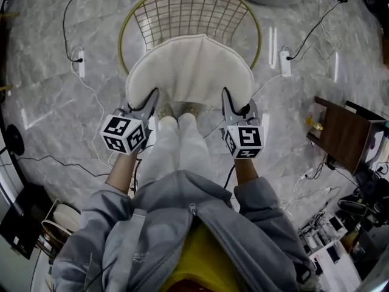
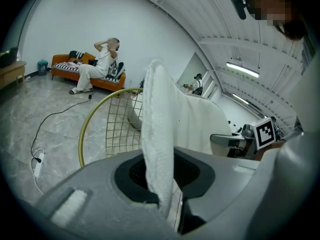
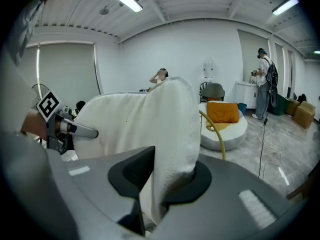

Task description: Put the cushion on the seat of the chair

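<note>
Grey marble floor (image 1: 42, 102) w/ loose cables. My left gripper (image 1: 148, 99) & right gripper (image 1: 230, 99): jaws of each clamped on near edge of white cushion (image 1: 191, 72), at its left & right ends resp. Cushion spans between them over gold wire chair (image 1: 188, 8), on near side of backrest; contact w/ seat: can't tell.

A grey zip-front jacket (image 1: 146, 236) opens over a yellow layer (image 1: 200, 257), above white trousers (image 1: 179, 148). The grey left hand-held gripper (image 1: 151, 96) and right hand-held gripper (image 1: 225, 95) each carry, just behind the jaws, a white cube with black square markers (image 1: 124, 133).
</note>
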Motion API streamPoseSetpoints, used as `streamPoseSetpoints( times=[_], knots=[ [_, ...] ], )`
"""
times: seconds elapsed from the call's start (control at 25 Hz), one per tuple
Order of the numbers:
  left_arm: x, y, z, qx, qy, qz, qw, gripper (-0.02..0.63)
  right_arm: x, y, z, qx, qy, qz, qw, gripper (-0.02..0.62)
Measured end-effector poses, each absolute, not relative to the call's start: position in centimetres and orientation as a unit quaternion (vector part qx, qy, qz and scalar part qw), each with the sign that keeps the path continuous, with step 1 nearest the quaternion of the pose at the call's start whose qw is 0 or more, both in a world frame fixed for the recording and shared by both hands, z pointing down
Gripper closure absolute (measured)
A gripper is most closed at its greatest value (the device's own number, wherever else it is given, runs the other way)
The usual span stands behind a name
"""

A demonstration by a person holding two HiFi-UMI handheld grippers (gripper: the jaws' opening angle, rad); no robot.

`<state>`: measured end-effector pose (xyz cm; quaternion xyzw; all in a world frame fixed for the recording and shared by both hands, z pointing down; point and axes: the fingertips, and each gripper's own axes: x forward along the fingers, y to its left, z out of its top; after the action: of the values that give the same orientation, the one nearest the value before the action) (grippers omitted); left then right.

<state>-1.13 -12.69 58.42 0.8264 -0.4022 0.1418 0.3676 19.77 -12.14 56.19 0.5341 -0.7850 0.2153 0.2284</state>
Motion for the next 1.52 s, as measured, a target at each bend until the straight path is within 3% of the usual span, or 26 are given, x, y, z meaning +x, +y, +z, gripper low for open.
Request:
streamPoseSetpoints(
  times=[0.8, 1.52],
  knots=[
    [0.6, -13.3, 74.1, 0.792, -0.380, 0.191, 0.439, 0.543, 21.9, -13.4, 72.4, 0.498, -0.772, 0.282, 0.276, 0.515],
    [1.7, -14.5, 80.9, 0.760, -0.368, 0.261, 0.467, 0.528, 23.5, -15.4, 79.3, 0.451, -0.762, 0.317, 0.339, 0.502]
  ],
)
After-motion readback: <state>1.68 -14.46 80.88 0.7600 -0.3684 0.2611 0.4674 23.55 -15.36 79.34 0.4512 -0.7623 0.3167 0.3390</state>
